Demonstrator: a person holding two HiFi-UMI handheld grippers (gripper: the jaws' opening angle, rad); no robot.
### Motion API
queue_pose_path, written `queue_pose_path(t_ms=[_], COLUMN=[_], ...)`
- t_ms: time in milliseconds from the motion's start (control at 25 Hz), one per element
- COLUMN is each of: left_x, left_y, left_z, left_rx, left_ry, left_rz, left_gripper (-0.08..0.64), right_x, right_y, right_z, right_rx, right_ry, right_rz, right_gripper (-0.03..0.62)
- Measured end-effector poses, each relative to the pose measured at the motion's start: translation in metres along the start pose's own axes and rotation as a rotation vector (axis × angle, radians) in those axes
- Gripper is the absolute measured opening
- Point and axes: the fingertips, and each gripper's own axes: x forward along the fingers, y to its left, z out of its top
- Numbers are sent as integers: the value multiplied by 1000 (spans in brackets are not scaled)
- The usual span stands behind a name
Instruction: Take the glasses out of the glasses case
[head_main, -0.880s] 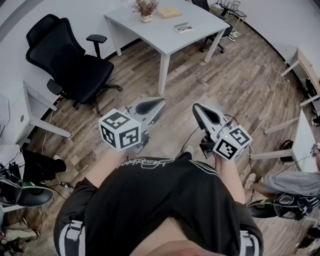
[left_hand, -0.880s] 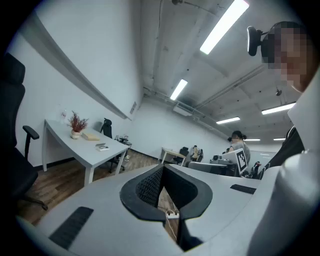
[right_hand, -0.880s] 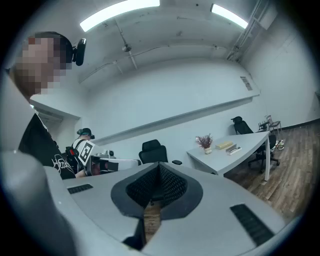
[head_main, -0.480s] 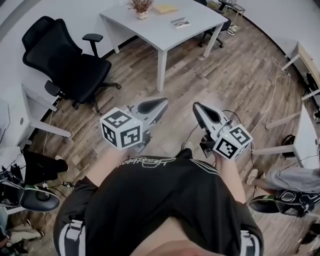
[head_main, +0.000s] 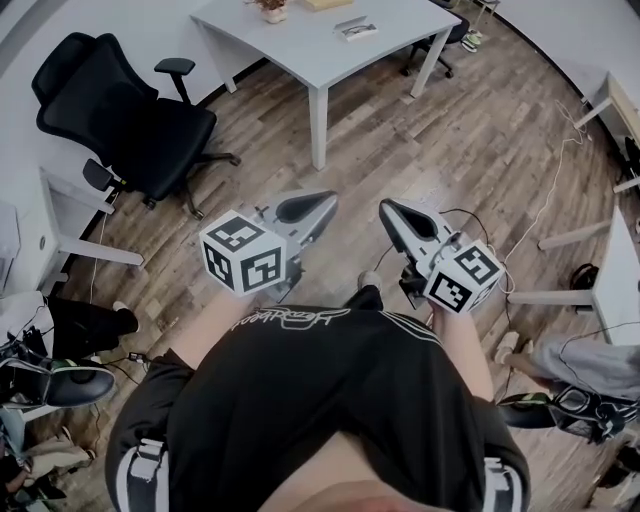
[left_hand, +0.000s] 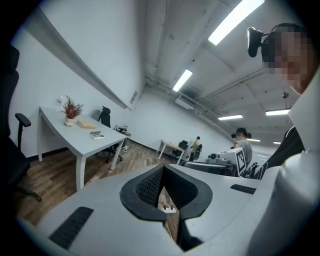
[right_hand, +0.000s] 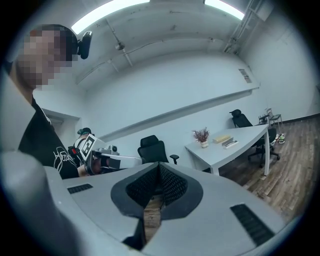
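I see no glasses case or glasses that I can make out with certainty. A grey table (head_main: 300, 50) stands ahead and carries a small flat dark-and-light item (head_main: 355, 28), too small to identify; it also shows in the left gripper view (left_hand: 96, 134) and the right gripper view (right_hand: 230, 143). My left gripper (head_main: 325, 205) is held in front of the person's waist, shut and empty, with its jaws meeting at the tips (left_hand: 162, 167). Beside it my right gripper (head_main: 385, 208) is also shut on nothing (right_hand: 159, 167). Both point towards the table over the wooden floor.
A black office chair (head_main: 120, 110) stands to the table's left. A potted dried plant (left_hand: 71, 109) and a tan flat box (left_hand: 86, 124) share the tabletop. White desks stand at the left edge (head_main: 60, 235) and the right (head_main: 610, 290). A cable (head_main: 545, 200) trails across the floor. Other people (left_hand: 243, 145) are further back.
The table and chair have slid up and left in the head view as the person moves forward. Both grippers keep their pose, shut and side by side.
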Motion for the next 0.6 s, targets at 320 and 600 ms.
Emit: queue_pose_path(t_ms=[320, 600], left_x=[75, 157], left_y=[13, 23], left_z=[4, 18], left_rx=[-15, -20], left_ry=[17, 34], left_rz=[44, 55], left_gripper=[8, 8], right_x=[-9, -21], right_y=[-76, -154], right_z=[10, 25], right_rx=[22, 21], right_ry=[13, 27], right_rz=[30, 40], right_gripper=[9, 9])
